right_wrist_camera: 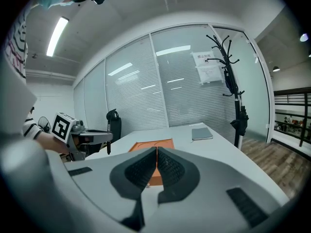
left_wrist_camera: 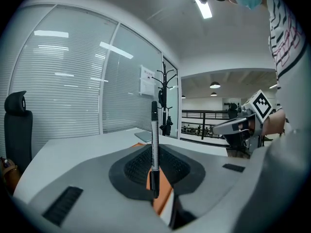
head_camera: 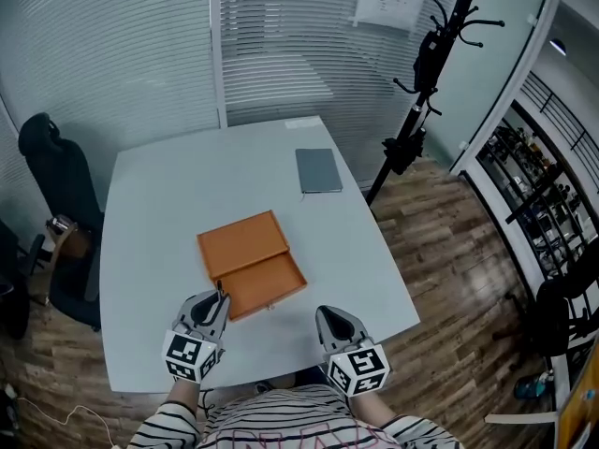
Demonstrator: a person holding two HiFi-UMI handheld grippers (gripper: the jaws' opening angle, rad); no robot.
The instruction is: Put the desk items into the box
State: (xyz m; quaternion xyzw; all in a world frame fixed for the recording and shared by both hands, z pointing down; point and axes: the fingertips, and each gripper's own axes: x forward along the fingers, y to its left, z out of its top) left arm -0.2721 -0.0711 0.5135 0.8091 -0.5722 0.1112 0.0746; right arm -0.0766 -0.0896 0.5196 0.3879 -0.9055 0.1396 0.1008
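Observation:
An open orange box [head_camera: 251, 264] lies on the white table [head_camera: 168, 204], lid folded back; it also shows as the orange box [right_wrist_camera: 151, 152] ahead of the right jaws. My left gripper [head_camera: 217, 299] is shut on a black pen [left_wrist_camera: 154, 149], which stands upright between the pads, just at the box's near left corner. The pen [head_camera: 220, 293] is small in the head view. My right gripper [head_camera: 329, 324] is shut with nothing in it, near the table's front edge, right of the box. A grey notebook [head_camera: 318, 169] lies flat at the far right of the table.
A black office chair [head_camera: 58, 213] stands left of the table. A black coat stand [head_camera: 426, 73] rises at the far right. Glass walls with blinds run behind. Wooden floor [head_camera: 468, 279] lies right of the table.

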